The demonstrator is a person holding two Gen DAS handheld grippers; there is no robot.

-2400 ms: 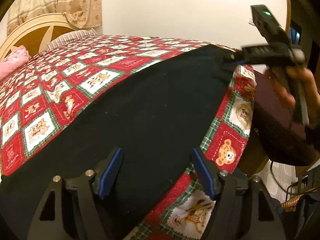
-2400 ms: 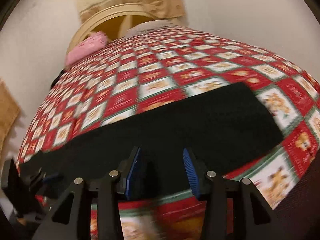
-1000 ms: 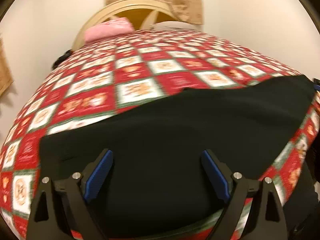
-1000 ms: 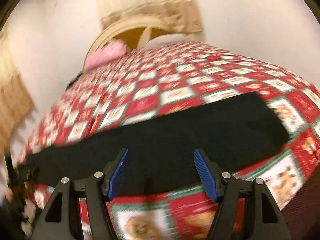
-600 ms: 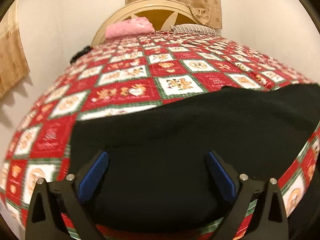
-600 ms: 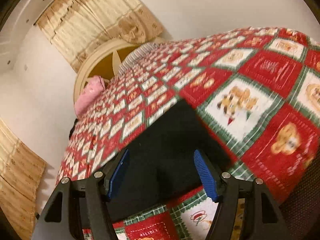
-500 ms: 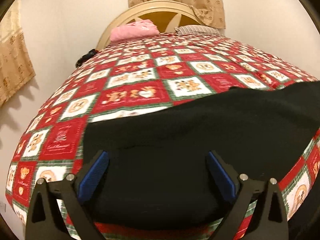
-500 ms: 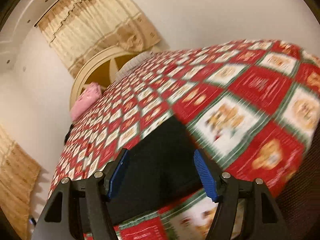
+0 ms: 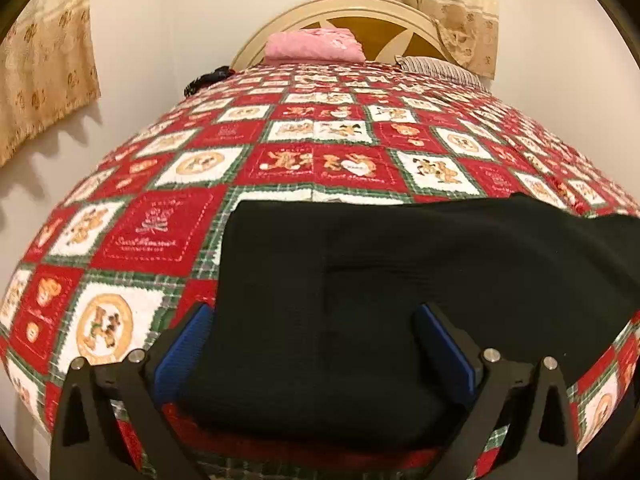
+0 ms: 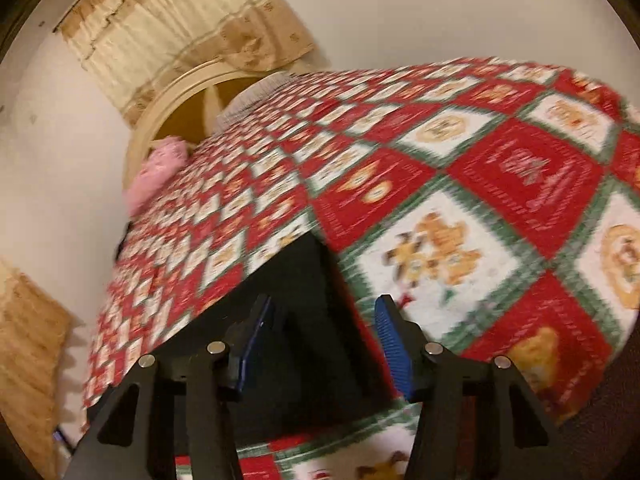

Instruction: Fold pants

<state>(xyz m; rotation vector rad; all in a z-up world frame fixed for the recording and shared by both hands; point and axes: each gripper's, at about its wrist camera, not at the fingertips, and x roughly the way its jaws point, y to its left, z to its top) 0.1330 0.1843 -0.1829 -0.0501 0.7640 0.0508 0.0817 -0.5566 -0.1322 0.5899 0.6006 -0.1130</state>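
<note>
Black pants (image 9: 380,280) lie flat across the near edge of a bed with a red, white and green patchwork quilt (image 9: 320,136). My left gripper (image 9: 314,344) is open, its blue pads on either side of the pants' left end, just above the cloth. My right gripper (image 10: 324,340) is open over the pants' right end (image 10: 292,320), near the end corner. Neither gripper holds the cloth. The right wrist view is blurred.
A pink folded cloth (image 9: 316,46) and a striped pillow (image 9: 440,68) lie by the cream headboard (image 9: 360,12). A small dark object (image 9: 208,80) sits at the quilt's far left edge. Curtains (image 9: 40,60) hang on the walls.
My left gripper has come closer to the pants' left end. My right gripper has swung right towards the pants' right end and its jaws have narrowed a little.
</note>
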